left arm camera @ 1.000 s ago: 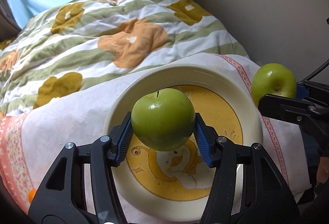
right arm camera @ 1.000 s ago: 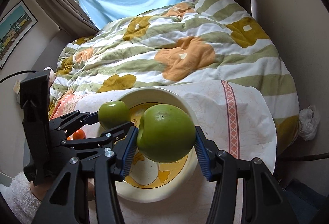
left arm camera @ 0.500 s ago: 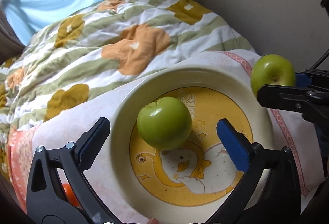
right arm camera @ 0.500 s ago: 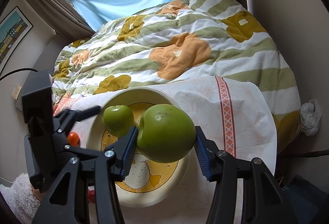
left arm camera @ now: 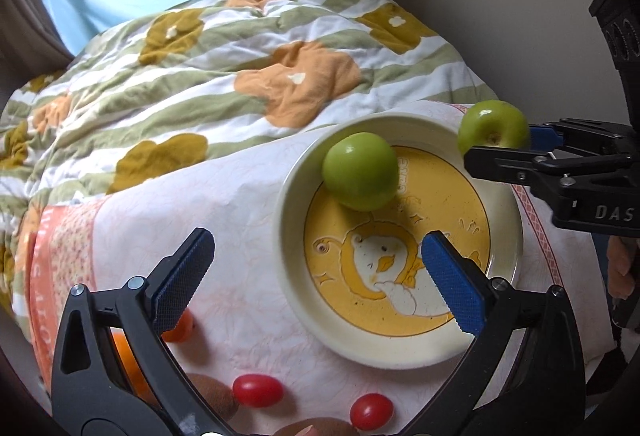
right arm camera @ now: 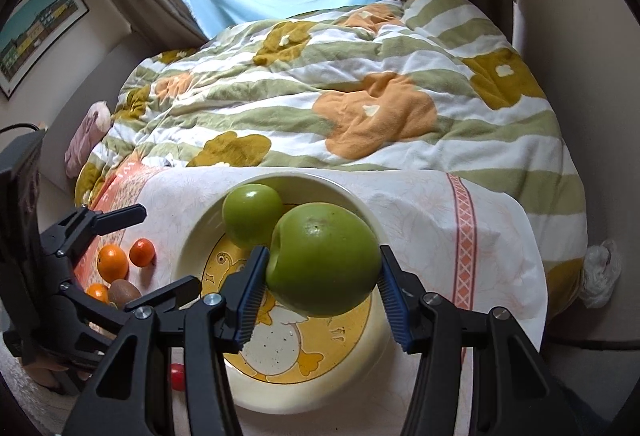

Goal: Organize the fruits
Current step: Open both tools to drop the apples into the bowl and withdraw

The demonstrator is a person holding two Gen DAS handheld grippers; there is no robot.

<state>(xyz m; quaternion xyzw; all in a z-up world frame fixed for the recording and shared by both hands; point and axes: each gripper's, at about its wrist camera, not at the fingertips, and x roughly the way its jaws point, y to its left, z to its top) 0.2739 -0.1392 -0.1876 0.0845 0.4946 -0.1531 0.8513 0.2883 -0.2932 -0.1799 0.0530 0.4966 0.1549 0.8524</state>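
A second ago the left gripper (left arm camera: pixel 316 268) was clamped on a green apple (left arm camera: pixel 360 171) over the plate (left arm camera: pixel 296 300); now its jaws stand wide apart and empty, pulled back toward the plate's near rim, and the apple rests inside the plate's far rim, so one fruit is placed. The right gripper (right arm camera: pixel 323 288) still grips the second apple (right arm camera: pixel 324 260) above the plate, likely next to go down. Its body reads "DAS"; the plate's own lettering is too blurred, perhaps ending "LITE".
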